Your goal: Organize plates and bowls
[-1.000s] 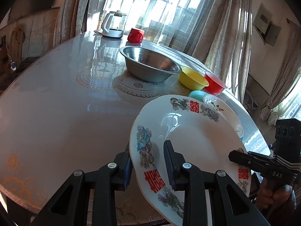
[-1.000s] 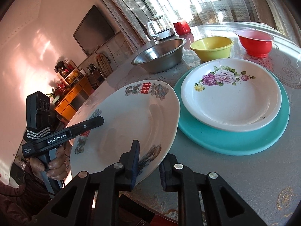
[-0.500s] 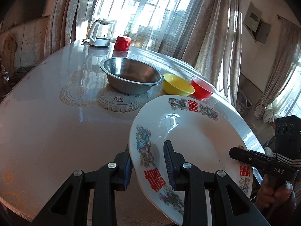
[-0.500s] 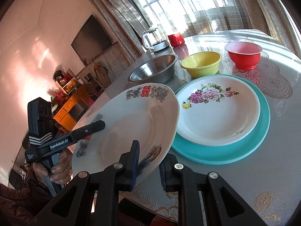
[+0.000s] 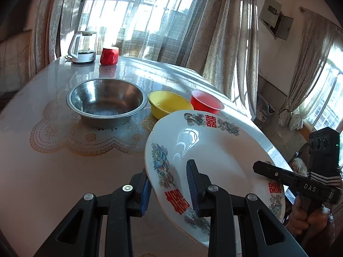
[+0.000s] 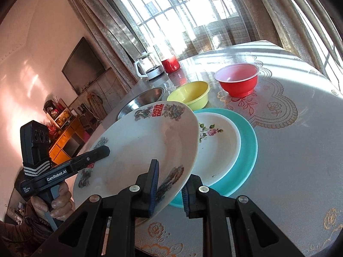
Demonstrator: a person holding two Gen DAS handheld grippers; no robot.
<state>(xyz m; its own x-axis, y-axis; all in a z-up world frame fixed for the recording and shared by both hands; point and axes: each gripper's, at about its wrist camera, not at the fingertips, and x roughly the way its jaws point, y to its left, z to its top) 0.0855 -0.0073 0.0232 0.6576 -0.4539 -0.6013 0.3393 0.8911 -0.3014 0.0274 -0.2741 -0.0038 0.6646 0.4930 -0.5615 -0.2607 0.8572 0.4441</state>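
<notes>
Presently, read from left to right:
Left gripper (image 5: 169,184): jaws closed on the near-left rim of the big patterned plate (image 5: 210,162), one pad above and one below.
Big patterned plate: held clear of the table (image 5: 42,150), tilted, carried between both grippers.
Right gripper (image 6: 169,184): nearly closed, pinching the opposite rim of the same plate.
Step in hand: likely bringing the plate over the stack, where a floral plate (image 6: 216,147) lies inside a teal plate (image 6: 246,150).
How to do it well: keep both grips firm, level the plate, centre it above the stack, lower it flat, then release both sides together.
In the way: the yellow bowl (image 6: 190,94) sits just beyond the stack, the red bowl (image 6: 238,79) further right; the far rim could clip the yellow one.
Other things: steel bowl (image 5: 105,100), kettle (image 5: 82,47) and red mug (image 5: 109,55), all well apart from the stack.
Risk: glazed rim may slip if one side lets go early.
</notes>
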